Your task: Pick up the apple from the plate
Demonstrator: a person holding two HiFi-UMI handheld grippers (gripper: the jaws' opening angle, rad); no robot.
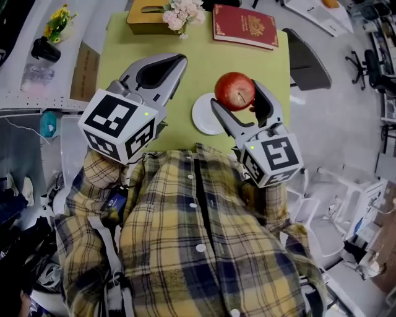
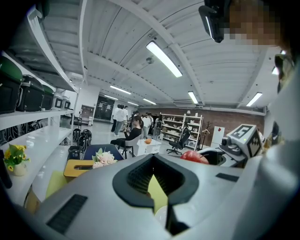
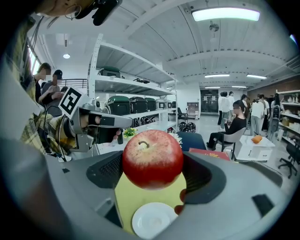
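Note:
A red apple (image 1: 234,91) (image 3: 152,159) hangs above the table, clamped between the jaws of my right gripper (image 1: 237,94) (image 3: 152,165). Below it the small white plate (image 1: 206,116) (image 3: 152,220) lies empty on the green table top (image 1: 198,56). My left gripper (image 1: 162,67) (image 2: 152,180) is raised over the table's left half, its jaws closed together with nothing between them. In the left gripper view the apple (image 2: 194,157) shows to the right, held by the other gripper.
At the table's far edge lie a red book (image 1: 245,25), a wooden tissue box (image 1: 143,18) and a bunch of pale flowers (image 1: 182,15). A grey chair (image 1: 306,62) stands to the right. People sit and stand in the room beyond.

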